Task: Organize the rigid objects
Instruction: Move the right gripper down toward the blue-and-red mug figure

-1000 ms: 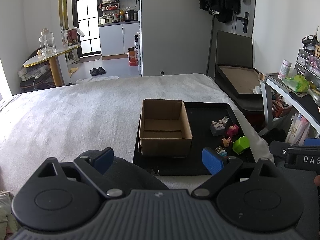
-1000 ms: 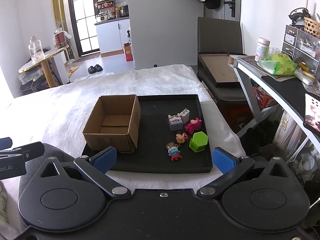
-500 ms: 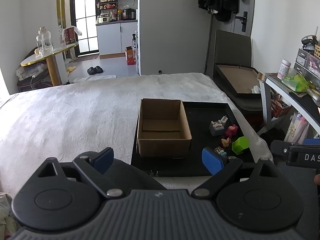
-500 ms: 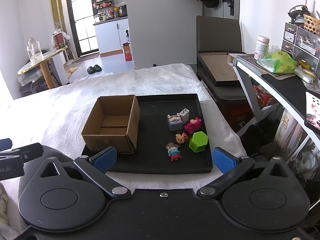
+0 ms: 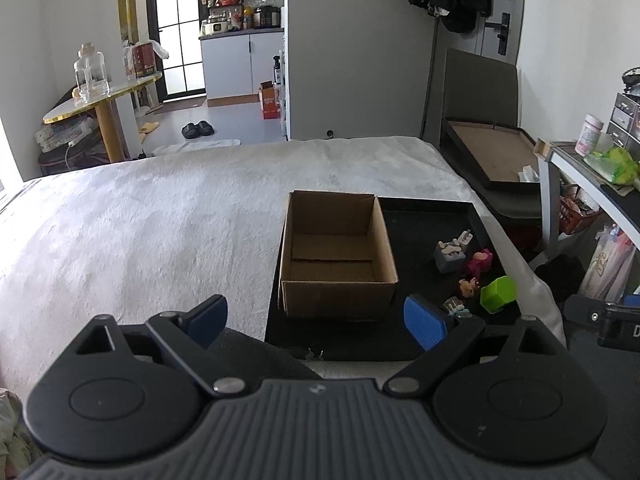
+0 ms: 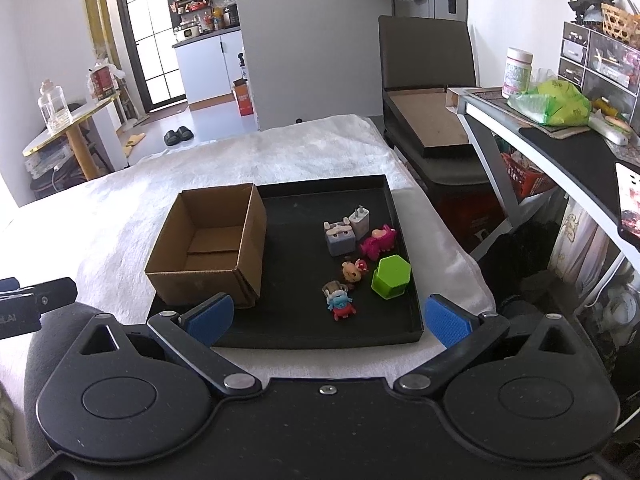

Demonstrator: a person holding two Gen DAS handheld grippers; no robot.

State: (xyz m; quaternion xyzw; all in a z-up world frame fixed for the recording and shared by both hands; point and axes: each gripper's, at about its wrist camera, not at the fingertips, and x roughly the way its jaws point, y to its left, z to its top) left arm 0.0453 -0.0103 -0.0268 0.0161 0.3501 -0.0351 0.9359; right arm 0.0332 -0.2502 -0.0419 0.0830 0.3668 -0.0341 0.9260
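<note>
On a black tray lying on a white blanket, an open cardboard box fills the tray's left half. Right of the box sit a grey block toy, a white plug, a pink figure, a green hexagonal piece and two small figurines. The left gripper and right gripper both hang spread wide and empty before the tray's near edge. A desk stands right of the tray.
</note>
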